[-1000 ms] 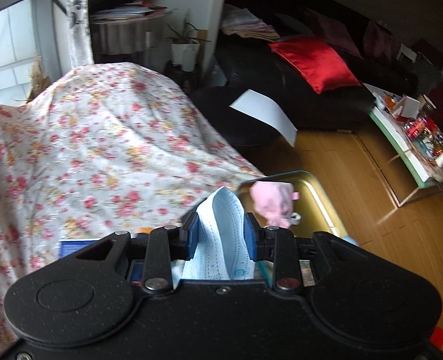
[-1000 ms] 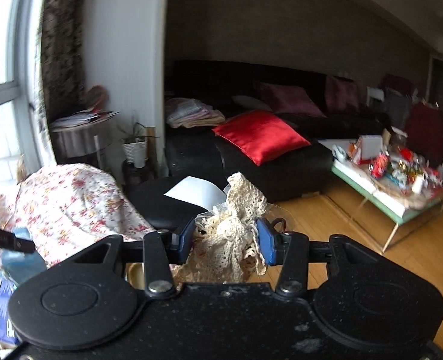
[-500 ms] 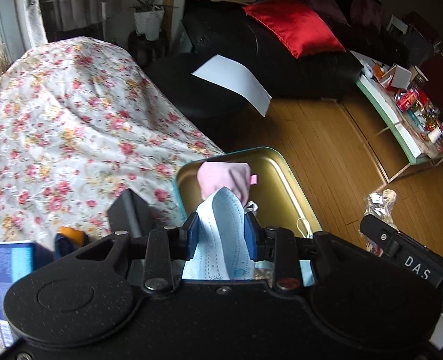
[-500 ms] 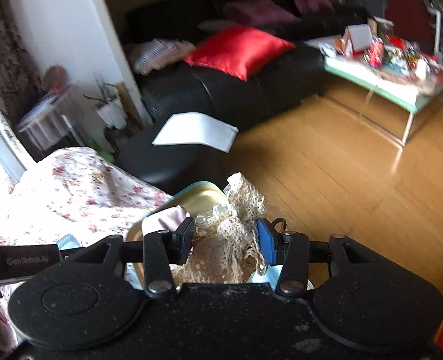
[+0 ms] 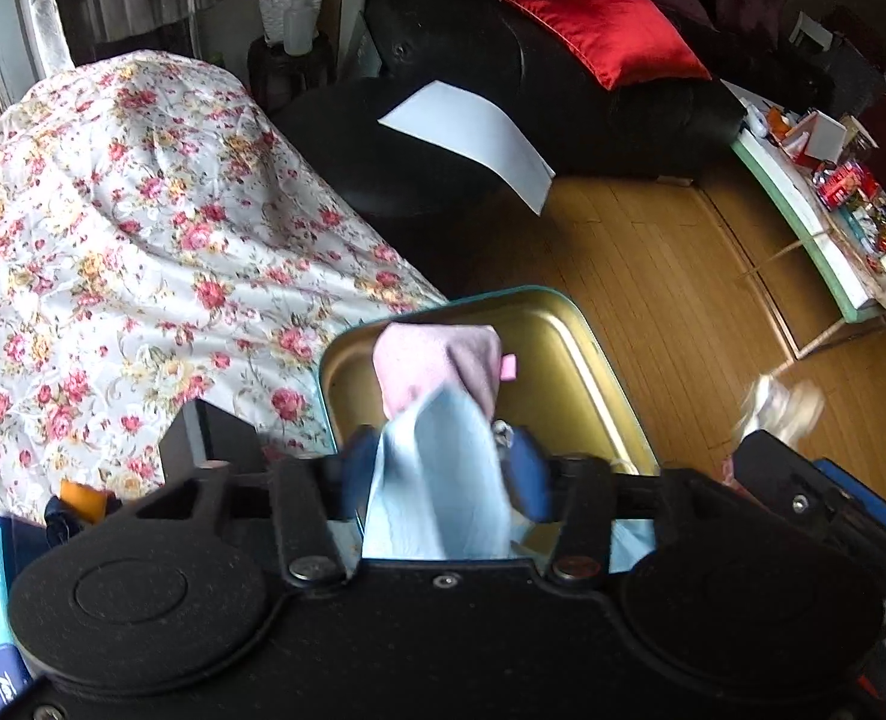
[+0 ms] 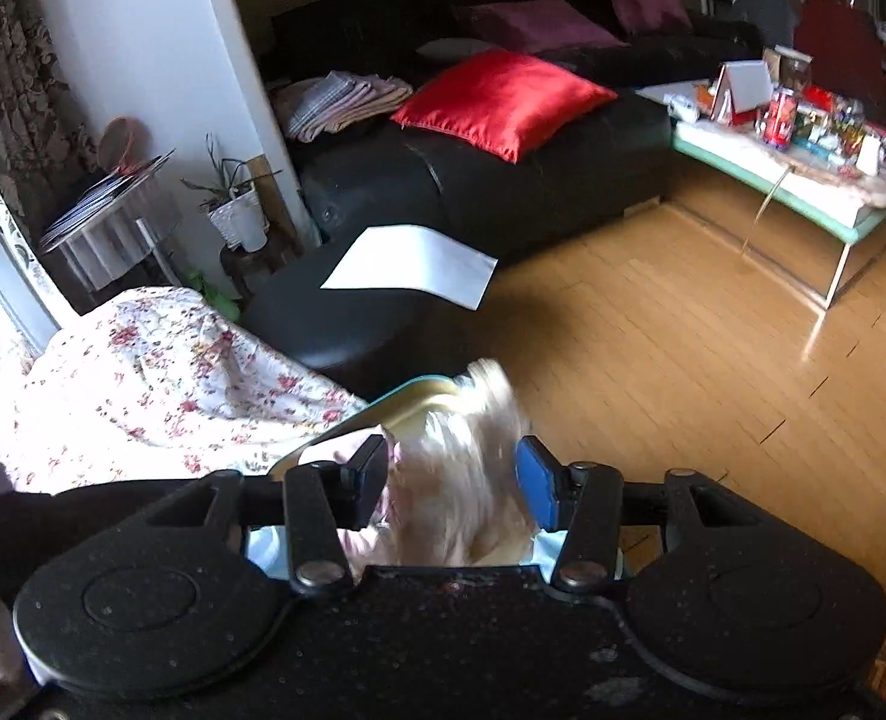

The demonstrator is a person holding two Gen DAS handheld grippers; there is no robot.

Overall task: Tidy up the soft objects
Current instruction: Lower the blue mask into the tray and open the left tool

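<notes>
Left gripper (image 5: pixel 443 471): jaws opening, pads drawn off the pale blue pleated face mask (image 5: pixel 437 480) that still stands between them, blurred, apparently slipping free; the release looks timed so the mask drops into the container below. Right gripper (image 6: pixel 452 477): jaws opening likewise, the cream lace cloth (image 6: pixel 461 468) between them smeared by motion and no longer pinched, its upper edge above the pads. Both tools tilt downward over one spot, which suggests the soft items are being gathered in a single place. Container: shallow gold-coloured metal tin with a teal rim (image 5: pixel 587 360), rectangular with rounded corners, directly beneath both sets of jaws; it already holds a folded pink cloth (image 5: pixel 437 363) near its far end, with the mask just in front of that cloth. Support: counter draped in a white cloth printed with red and yellow roses (image 5: pixel 143 252), on whose near corner the tin rests. Beyond: black leather footstool bearing a white sheet of paper (image 5: pixel 473 138), black sofa with a red satin cushion (image 5: pixel 599 24), wooden floor (image 5: pixel 653 276). Stage, by judgement: deposit of two items under way.
</notes>
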